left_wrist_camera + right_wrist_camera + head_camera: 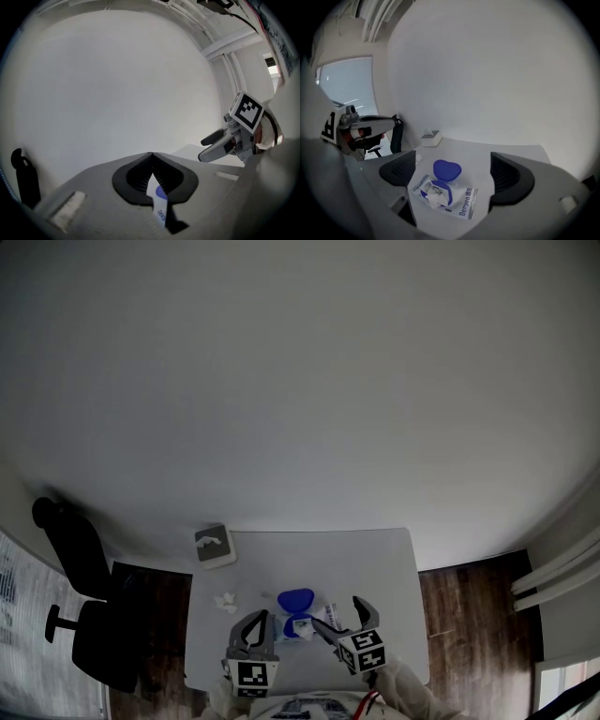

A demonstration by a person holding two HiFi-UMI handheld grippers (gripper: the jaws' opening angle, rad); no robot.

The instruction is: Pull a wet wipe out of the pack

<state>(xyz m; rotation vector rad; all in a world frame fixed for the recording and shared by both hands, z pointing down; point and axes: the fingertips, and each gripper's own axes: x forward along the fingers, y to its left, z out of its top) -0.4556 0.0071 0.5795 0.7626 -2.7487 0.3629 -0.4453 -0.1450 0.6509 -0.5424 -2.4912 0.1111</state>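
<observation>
The white wet wipe pack (pixel 305 622) lies on the white table (pixel 375 559) near its front edge. Its blue lid (pixel 296 600) is flipped open. In the right gripper view a white wipe (pixel 436 199) pokes out of the pack's (pixel 461 206) blue-rimmed opening. My right gripper (pixel 452 171) hovers over the pack with its jaws wide apart and nothing between them. My left gripper (pixel 151 155) is at the pack's left side, its jaw tips meeting. A strip of the pack (pixel 160 208) shows below them. I cannot tell whether it touches the pack.
A grey-and-white tissue box (pixel 215 546) stands at the table's far left corner. Small crumpled white bits (pixel 226 601) lie left of the lid. A black office chair (pixel 80 610) stands on the wooden floor to the left. A white wall rises behind the table.
</observation>
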